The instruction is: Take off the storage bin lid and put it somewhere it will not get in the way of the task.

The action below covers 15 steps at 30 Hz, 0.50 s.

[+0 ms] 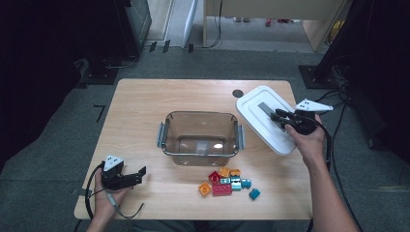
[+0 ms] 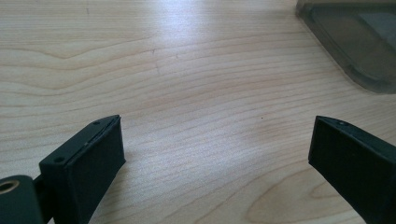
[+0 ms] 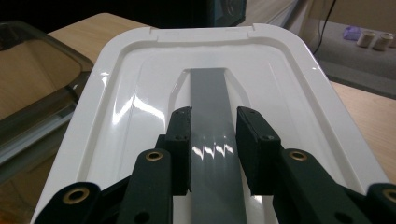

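Clear bin [image 1: 201,139] holds nothing; white lid [image 1: 263,113] lies beside it.

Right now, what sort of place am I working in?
Probably a lab or office workroom: a small wooden table on grey carpet, dark equipment stands with trailing cables, and another desk behind.

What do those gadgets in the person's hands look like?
Each hand carries a black tool: the left gripper and the right gripper. Each has two flat, block-shaped black jaws on linked arms with brass-coloured rivets, a pale three-cornered plate on top, and a trailing black cable. The forearms are bare, without sleeves.
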{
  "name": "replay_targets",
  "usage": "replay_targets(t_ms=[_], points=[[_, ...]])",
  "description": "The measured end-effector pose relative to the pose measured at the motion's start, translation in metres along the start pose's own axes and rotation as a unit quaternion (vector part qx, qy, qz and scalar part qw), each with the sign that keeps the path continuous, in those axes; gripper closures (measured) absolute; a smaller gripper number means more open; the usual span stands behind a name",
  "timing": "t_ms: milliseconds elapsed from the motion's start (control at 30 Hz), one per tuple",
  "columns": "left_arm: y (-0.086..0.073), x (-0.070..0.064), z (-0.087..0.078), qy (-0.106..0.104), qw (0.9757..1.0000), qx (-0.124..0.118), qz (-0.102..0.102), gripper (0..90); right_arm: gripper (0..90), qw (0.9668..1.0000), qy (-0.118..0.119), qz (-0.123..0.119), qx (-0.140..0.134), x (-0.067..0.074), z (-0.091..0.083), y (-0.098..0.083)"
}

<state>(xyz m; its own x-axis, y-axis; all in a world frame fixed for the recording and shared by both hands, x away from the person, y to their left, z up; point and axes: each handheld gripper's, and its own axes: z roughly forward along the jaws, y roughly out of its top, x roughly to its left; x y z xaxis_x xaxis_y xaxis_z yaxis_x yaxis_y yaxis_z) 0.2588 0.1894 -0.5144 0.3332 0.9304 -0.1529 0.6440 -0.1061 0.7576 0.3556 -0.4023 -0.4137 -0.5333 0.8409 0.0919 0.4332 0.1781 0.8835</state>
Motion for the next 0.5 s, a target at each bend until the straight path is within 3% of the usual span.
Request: replay_targets(t_ms=[333,500], points=[[0.0,0.0,0.001,0.0,1.0,0.005,0.001,3.5,67.7,0.9991,-0.034,0.024,0.011,-0.011,0.007,-0.018],[-0.001,-0.001,0.002,-0.001,1.0,0.007,0.002,3.5,67.7,0.9981,-0.048,0.024,0.031,-0.012,0.018,-0.032]])
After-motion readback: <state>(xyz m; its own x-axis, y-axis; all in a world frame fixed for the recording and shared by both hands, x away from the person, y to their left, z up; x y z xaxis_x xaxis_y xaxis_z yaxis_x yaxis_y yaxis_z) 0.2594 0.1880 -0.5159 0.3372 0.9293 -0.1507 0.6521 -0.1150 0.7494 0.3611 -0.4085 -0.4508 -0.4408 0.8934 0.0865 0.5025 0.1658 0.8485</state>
